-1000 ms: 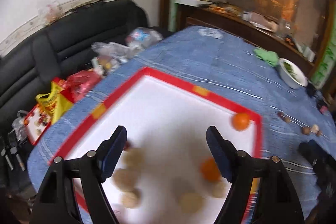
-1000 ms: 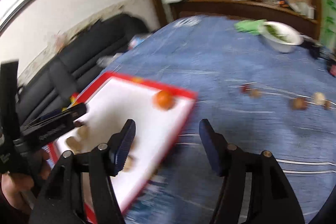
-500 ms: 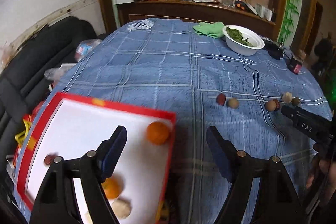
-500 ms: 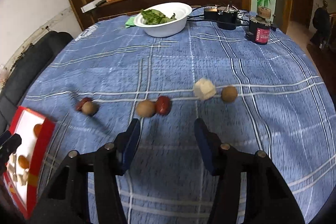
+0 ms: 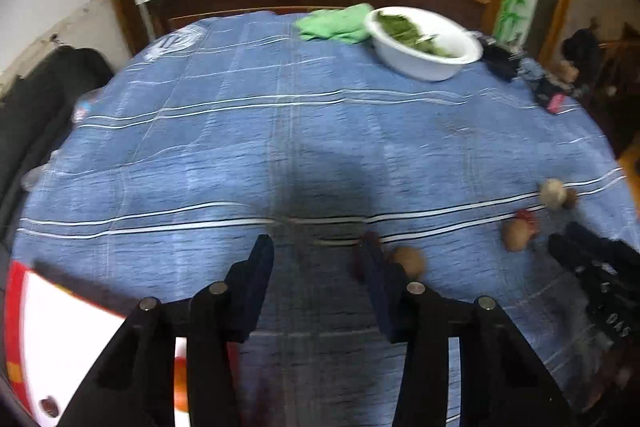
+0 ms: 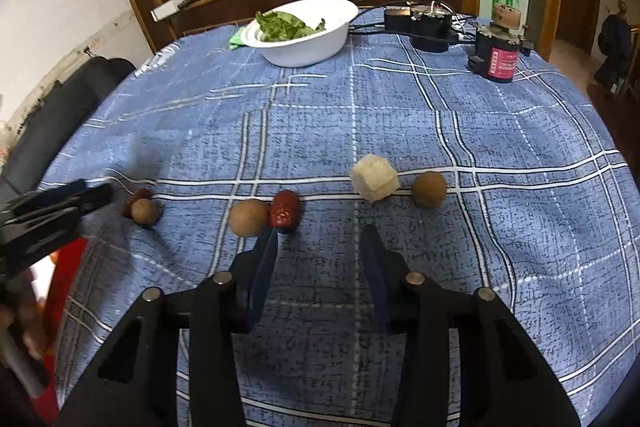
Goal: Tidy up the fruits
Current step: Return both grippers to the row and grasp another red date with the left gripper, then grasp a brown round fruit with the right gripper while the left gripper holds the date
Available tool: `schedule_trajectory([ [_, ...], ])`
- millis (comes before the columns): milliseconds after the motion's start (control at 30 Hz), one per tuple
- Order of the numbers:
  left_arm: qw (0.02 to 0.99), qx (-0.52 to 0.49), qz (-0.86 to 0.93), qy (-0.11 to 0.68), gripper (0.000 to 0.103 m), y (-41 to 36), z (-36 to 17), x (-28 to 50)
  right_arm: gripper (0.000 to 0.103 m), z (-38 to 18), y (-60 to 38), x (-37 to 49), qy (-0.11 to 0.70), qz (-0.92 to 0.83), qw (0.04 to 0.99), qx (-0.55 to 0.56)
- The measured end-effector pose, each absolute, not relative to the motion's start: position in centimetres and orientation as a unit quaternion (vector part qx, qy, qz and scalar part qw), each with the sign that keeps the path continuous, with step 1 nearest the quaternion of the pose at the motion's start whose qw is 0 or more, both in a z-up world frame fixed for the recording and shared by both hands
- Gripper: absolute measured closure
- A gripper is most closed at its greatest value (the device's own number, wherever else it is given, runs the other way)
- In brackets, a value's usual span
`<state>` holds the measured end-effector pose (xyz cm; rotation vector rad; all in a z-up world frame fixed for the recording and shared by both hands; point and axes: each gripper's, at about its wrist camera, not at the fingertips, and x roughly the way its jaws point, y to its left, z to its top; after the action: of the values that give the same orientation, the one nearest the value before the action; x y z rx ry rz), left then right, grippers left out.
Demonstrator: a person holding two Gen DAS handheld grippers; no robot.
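Two hand-held grippers are hovering over a blue checked tablecloth (image 6: 400, 107). The right gripper (image 6: 320, 235) is holding its jaws apart, empty, just short of a row of small fruits: a brown fruit (image 6: 248, 217) touching a red date (image 6: 285, 214), a pale cube (image 6: 374, 177), another brown ball (image 6: 429, 189). The left gripper (image 5: 316, 255) is also gaping empty. A red-rimmed tray (image 5: 72, 327) with an orange (image 5: 181, 383) is lying at the left.
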<state>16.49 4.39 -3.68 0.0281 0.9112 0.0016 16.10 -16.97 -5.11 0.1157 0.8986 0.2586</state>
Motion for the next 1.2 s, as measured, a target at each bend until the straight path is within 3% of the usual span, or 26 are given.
schedule_trajectory([
  [300,0.894,0.057,-0.017,0.445,0.06,2.7,-5.3,16.5,0.059,-4.8,-17.2,15.8,0.425,0.154,0.888,0.084],
  [433,0.893,0.058,-0.04,0.446,0.088,1.9,-5.2,16.5,0.059,-4.8,-16.8,15.7,0.425,0.165,0.886,0.082],
  [1100,0.902,0.001,-0.046,0.428,0.088,3.6,-3.2,12.7,0.059,-4.6,-13.7,15.9,0.446,0.18,0.874,0.072],
  [1200,0.904,-0.008,-0.047,0.425,0.088,4.0,-3.0,12.6,0.07,-5.3,-12.7,16.7,0.456,0.165,0.872,0.071],
])
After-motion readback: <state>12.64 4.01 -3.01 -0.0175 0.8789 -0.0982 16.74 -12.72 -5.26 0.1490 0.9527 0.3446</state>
